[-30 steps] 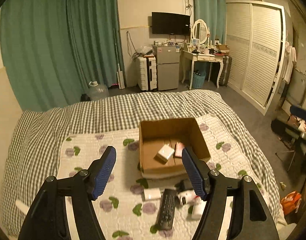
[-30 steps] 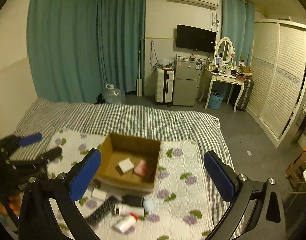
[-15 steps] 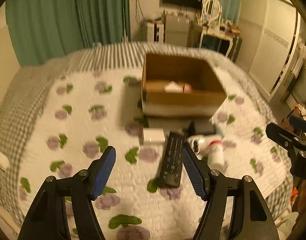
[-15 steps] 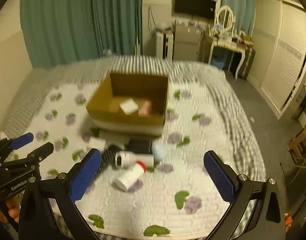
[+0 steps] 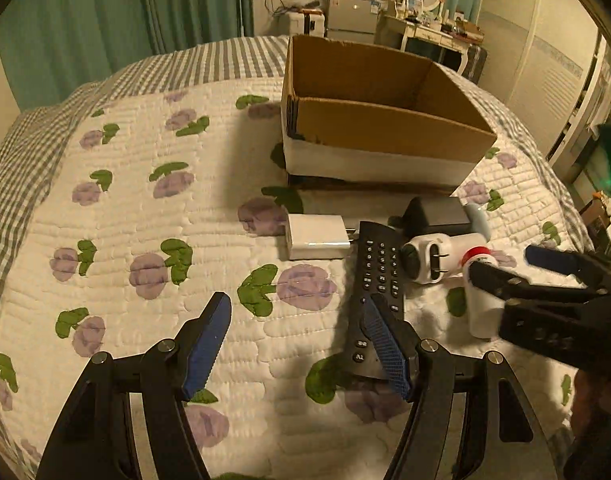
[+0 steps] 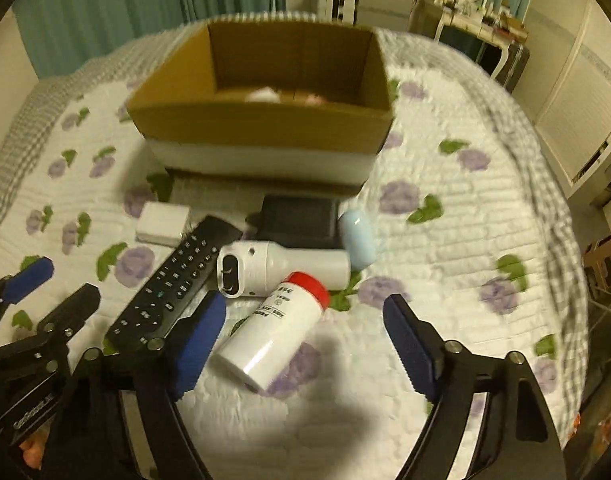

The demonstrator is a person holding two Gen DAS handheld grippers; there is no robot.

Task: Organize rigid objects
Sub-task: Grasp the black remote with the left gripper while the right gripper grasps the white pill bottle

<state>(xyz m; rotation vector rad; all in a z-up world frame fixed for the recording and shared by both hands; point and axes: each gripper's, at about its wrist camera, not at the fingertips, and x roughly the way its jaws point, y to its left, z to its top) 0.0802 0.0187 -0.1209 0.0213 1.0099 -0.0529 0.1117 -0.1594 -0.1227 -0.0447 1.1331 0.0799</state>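
Both claws are hanging spread wide above the bed's quilt (image 5: pixel 145 216), neither one pinching anything. Seen from its own wrist camera, the right claw (image 6: pixel 305 328) is framing the white bottle with the red cap (image 6: pixel 273 332), which is lying on its side, cap pointing toward the box; the blue pads are standing well clear of it on either side, so this looks like lining up for a pick and not a grip. The left claw (image 5: pixel 297 344) is hovering lower and to the left, its right pad overlapping the near end of the black remote (image 5: pixel 379 280), probably waiting its turn or eyeing the remote as the next item.

The loose things are sitting bunched together just in front of the cardboard box (image 6: pixel 261 120), likely so each is a short carry from its open top: a white charger block (image 5: pixel 317 236), the remote, a white cylindrical plug-in device (image 6: pixel 281 268) touching the bottle's cap end, a dark flat case (image 6: pixel 299 220) behind it, and a pale blue rounded object (image 6: pixel 357 236) beside that.

The box is standing upright, flaps open. Inside, the right wrist view is showing something white and something pinkish low against the far wall, too blurred to name. From the left view its inside is hidden by the near wall.
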